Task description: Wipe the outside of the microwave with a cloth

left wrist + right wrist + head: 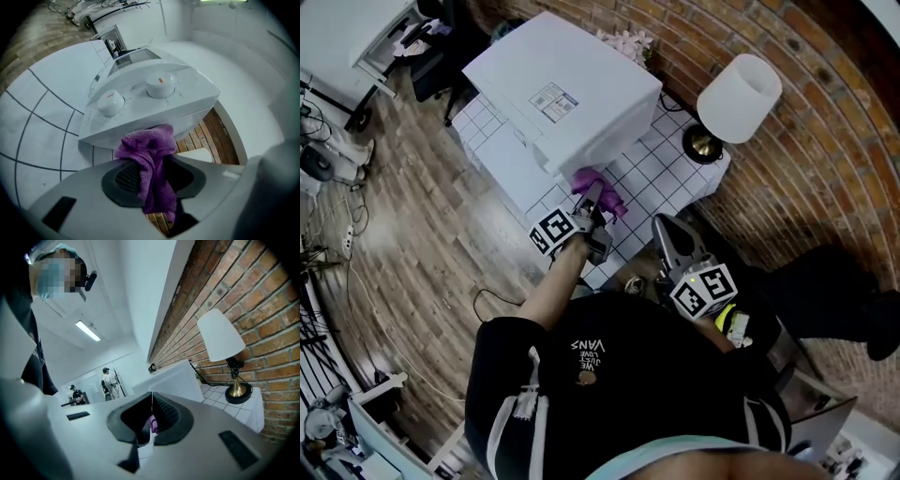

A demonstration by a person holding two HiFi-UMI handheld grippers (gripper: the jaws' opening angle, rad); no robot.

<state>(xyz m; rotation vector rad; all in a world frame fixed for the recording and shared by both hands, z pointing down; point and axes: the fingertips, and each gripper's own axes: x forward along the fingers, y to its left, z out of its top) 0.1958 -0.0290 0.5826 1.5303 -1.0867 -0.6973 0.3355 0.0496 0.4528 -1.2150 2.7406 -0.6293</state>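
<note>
The cloth [147,159] is clamped between the closed fingers of the left gripper [154,183]. A bunched purple wad stands out past the fingertips and a loose tail hangs down between the pads. Just beyond those fingertips the wad is laid against the lower edge of the microwave [154,103], under the two knobs [160,85] of its control face. It appears to be in contact there, though how firmly it is pressed cannot be settled from the wide-angle picture.

The wiping is judged to be under way at that one lower edge of the front. No mark on the white casing shows which parts are done. The top, the sides and the rest of the front are best counted as left to do.

The right gripper [151,420] is held well back from the work, with nothing between its fingers, which are brought together to a thin slit. Through that slit a scrap of the purple cloth is seen far ahead. The microwave stands beyond its fingertips, and a lamp [220,336] stands off to their right.
</note>
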